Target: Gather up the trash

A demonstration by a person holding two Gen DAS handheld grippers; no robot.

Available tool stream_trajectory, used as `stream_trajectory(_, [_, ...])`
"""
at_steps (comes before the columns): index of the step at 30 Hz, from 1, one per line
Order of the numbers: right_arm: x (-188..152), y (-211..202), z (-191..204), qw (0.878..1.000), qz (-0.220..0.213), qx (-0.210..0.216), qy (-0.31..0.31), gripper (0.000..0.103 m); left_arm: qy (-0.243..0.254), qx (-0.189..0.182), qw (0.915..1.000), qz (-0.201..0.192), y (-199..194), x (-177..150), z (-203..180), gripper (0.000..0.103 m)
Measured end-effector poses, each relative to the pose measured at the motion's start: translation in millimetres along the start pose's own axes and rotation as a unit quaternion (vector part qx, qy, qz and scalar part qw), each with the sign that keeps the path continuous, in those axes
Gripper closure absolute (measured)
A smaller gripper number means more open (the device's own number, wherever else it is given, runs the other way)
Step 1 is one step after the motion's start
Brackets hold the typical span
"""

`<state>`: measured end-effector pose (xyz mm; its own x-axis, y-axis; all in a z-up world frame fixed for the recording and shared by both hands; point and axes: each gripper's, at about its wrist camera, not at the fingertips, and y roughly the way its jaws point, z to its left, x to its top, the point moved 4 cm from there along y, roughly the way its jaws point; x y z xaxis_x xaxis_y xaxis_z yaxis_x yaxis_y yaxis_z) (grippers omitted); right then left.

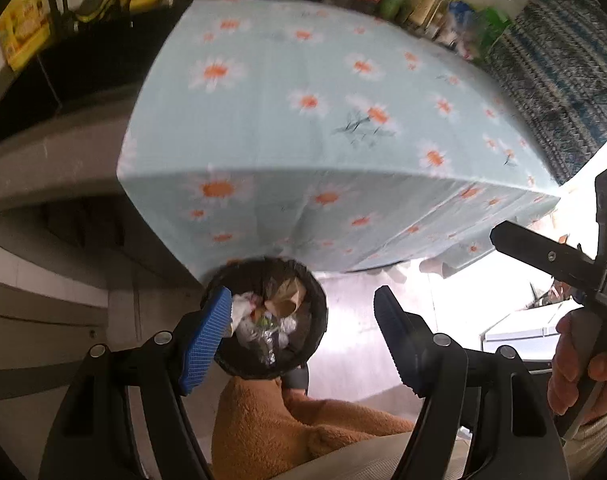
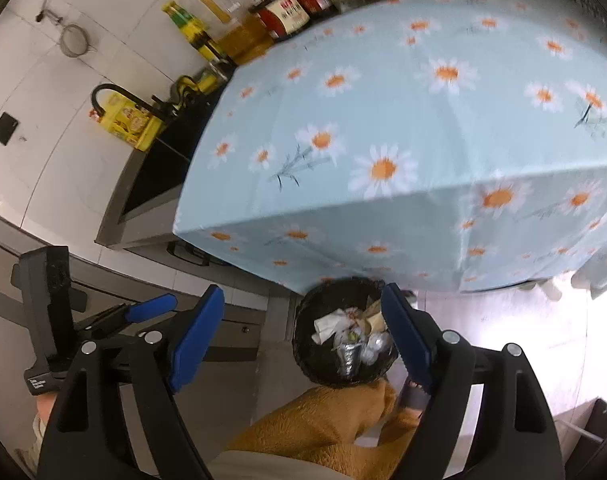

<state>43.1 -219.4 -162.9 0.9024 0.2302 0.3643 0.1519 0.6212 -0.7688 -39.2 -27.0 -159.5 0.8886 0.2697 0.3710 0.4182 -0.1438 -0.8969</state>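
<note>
Trash (image 1: pixel 263 320) sits heaped in a round black bin (image 1: pixel 319 300) on the pale floor (image 1: pixel 355 320), just below the hanging edge of a daisy-print tablecloth (image 1: pixel 303 100); in the left wrist view the bin lies at about 6 o'clock from the table's near corner. Bin mouth faces up toward both cameras; being round, it shows no long axis. Contents: crumpled white tissue (image 2: pixel 327 326) toward 9 o'clock, a tan paper or cardboard scrap (image 2: pixel 373 318) toward 12 to 1 o'clock, shiny crinkled foil or plastic (image 2: pixel 349 354) and small white wads toward 5 to 6 o'clock. Left gripper (image 1: pixel 299 332) hangs above the bin, blue pads apart, nothing between them; one pad overlaps the bin's 9 o'clock rim in view only. Right gripper (image 2: pixel 303 336) likewise stands spread and empty, its far pad crossing the bin's 3 o'clock rim in view. Tabletop itself is bare cloth; bottles and cartons (image 2: pixel 287 12) line its far edge at 12 o'clock. Brown fleece clothing (image 2: pixel 323 428) fills the space at 6 o'clock below the bin. A hand (image 1: pixel 579 364) grips the right tool's handle at 3 o'clock in the left wrist view.
</note>
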Motion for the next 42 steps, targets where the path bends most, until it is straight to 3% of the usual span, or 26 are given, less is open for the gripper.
stream_trajectory(5, [11.2,-32.9,5.7,0.999,-0.031,-0.001,-0.025,0.023,0.003,0.0,0.9989,-0.046,-32.7,15.0,-12.4,0.025])
stream_trajectory(11, [34.6,-76.6,16.9,0.996,-0.079,-0.003,-0.049,0.019,0.022,0.001,0.9948,-0.099,-80.0,35.5,-30.4,0.024])
stream_trajectory(12, [39.0,-82.9,19.6,0.995,-0.081,-0.001,-0.052,0.019,0.024,0.002,0.994,-0.106,-86.0,38.3,-32.9,0.019])
stream_trajectory(14, [44.4,-90.4,23.4,0.995,-0.084,0.002,-0.057,0.013,0.027,0.009,0.9911,-0.13,-102.8,44.0,-37.0,0.011])
stream_trajectory(17, [53.9,-109.8,29.2,0.991,-0.11,-0.005,-0.071,0.005,0.03,0.01,0.9886,-0.147,-117.7,50.7,-43.8,0.009])
stream_trajectory(23, [65.1,-139.1,39.3,0.984,-0.147,-0.02,-0.095,0.005,0.035,0.028,0.9852,-0.165,-135.3,55.8,-50.5,0.007])
stream_trajectory(31, [69.4,-162.6,38.6,0.977,-0.189,-0.025,-0.098,0.005,0.037,0.023,0.9835,-0.176,-153.6,56.5,-59.4,0.007])
stream_trajectory(42, [70.8,-171.4,42.0,0.975,-0.19,-0.04,-0.111,0.005,0.038,0.035,0.9805,-0.19,-164.1,53.8,-59.1,0.007])
